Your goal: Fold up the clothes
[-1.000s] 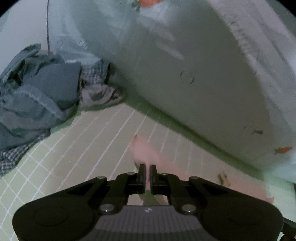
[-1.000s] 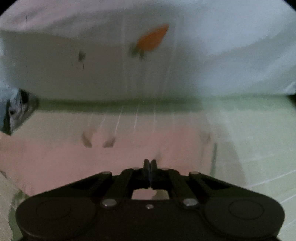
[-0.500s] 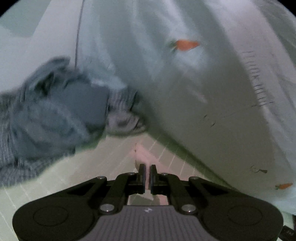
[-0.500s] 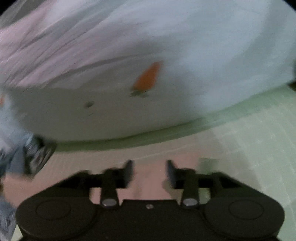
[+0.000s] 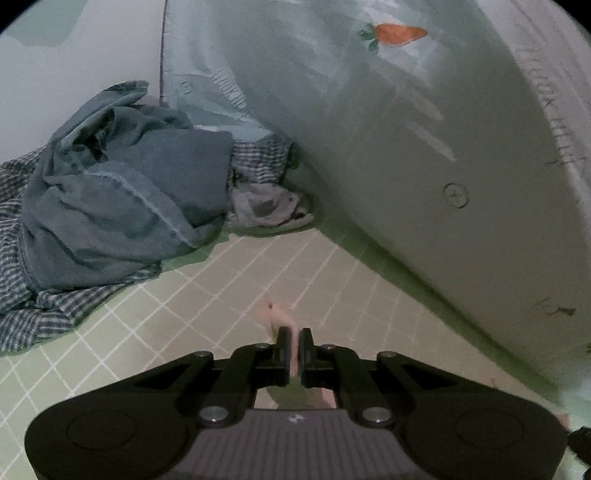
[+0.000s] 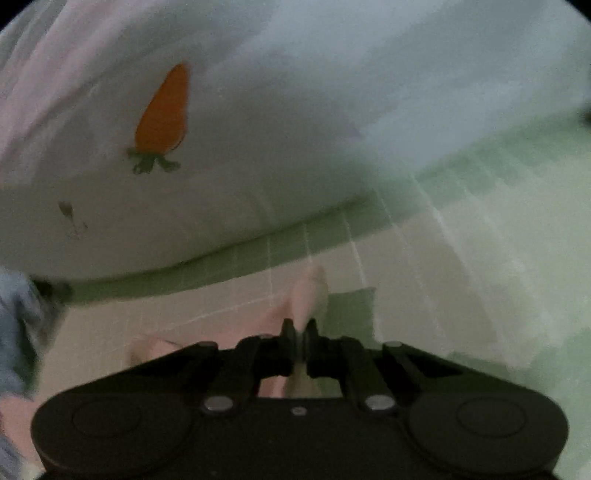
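Note:
My left gripper (image 5: 294,334) is shut on a pink garment (image 5: 275,315), with a small pink tip sticking out past the fingers above the green checked sheet (image 5: 229,280). My right gripper (image 6: 301,326) is shut on the same pink garment (image 6: 308,291), and a pink fold pokes up between its fingers. More pink cloth hangs at the lower left of the right wrist view. Most of the garment is hidden behind the grippers.
A pile of blue and checked clothes (image 5: 110,192) lies at the left. A large white pillow with an orange carrot print (image 5: 399,35) leans along the right; it also fills the top of the right wrist view (image 6: 162,110).
The right gripper opened half a second ago and has shut again on the pink garment. The left gripper stayed shut on the pink cloth while its view swung over the clothes pile.

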A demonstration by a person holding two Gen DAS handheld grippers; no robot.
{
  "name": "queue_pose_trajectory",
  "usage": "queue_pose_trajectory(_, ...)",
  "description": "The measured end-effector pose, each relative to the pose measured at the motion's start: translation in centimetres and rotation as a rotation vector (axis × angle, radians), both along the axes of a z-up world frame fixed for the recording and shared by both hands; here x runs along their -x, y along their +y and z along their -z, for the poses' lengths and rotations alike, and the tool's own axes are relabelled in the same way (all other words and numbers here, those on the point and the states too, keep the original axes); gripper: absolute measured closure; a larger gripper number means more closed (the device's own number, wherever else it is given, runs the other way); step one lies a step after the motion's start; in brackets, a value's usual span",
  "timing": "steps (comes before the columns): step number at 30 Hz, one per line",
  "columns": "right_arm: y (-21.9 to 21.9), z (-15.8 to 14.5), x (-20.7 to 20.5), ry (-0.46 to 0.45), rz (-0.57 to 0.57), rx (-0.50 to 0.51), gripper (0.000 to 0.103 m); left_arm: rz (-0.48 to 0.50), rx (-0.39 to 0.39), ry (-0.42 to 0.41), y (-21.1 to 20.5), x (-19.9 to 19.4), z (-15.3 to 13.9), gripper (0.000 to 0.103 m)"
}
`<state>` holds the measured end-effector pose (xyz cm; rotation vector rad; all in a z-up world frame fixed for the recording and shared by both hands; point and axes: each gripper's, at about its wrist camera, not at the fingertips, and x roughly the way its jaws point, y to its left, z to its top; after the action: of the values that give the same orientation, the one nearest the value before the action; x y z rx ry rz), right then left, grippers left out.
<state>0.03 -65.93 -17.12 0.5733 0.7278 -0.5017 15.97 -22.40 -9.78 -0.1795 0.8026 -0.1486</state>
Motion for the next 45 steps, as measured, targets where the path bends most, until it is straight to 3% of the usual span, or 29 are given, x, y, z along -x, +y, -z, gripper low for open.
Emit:
queue_pose_trajectory(5, 0.9, 0.2, -0.5, 0.074, -0.074, 0.109, 0.092, 0.033, -0.027, 0.004, -1.0, 0.3, 0.3, 0.098)
queue_pose_trajectory(8, 1.7, -1.3, 1.2, 0.058, -0.011, 0.133, 0.07, 0.096, 0.004, -0.031, -2.3, 1.3, -0.9, 0.098)
queue_pose_trajectory(12, 3.2, -3.9, 6.1, -0.008, 0.086, 0.106, 0.061, 0.234, 0.026, -0.085, -5.3, 4.0, -2.9, 0.098)
queue_pose_trajectory(16, 5.9, -5.6, 11.0, -0.014, 0.117, 0.125, 0.054, 0.415, 0.05, -0.13, -8.9, 8.4, -4.8, 0.098)
queue_pose_trajectory(21, 8.7, -5.8, 17.1, -0.008, 0.144, 0.115, 0.051, 0.633, 0.038, -0.075, -13.1, 15.9, -5.0, 0.097)
queue_pose_trajectory(24, 10.0, -5.6, 19.7, 0.001, 0.137, 0.118, 0.051, 0.719, -0.032, -0.024, -14.9, 20.6, -4.3, 0.083)
queue_pose_trajectory(26, 10.8, -5.4, 21.0, 0.005, 0.12, 0.124, 0.048, 0.76, -0.079, -0.011, -15.5, 22.7, -3.8, 0.049)
queue_pose_trajectory(29, 12.0, -5.3, 22.1, 0.015, 0.079, 0.146, 0.032, 0.717, -0.104, 0.0, -15.3, 23.9, -3.2, 0.032)
queue_pose_trajectory(32, 13.1, -5.0, 23.0, 0.021, 0.03, 0.152, 0.02, 0.635, -0.138, 0.039, -14.6, 24.3, -2.4, 0.027)
queue_pose_trajectory(34, 13.6, -4.8, 23.2, 0.03, -0.013, 0.141, 0.002, 0.573, -0.154, 0.08, -14.1, 23.8, -1.7, 0.027)
queue_pose_trajectory(39, 14.7, -4.7, 21.9, 0.023, -0.091, 0.17, 0.0, 0.451, -0.147, 0.141, -12.4, 21.0, -0.9, 0.026)
queue_pose_trajectory(45, 14.4, -4.6, 16.7, 0.0, -0.191, 0.177, 0.0, 0.389, -0.159, 0.121, -12.0, 16.2, -0.5, 0.023)
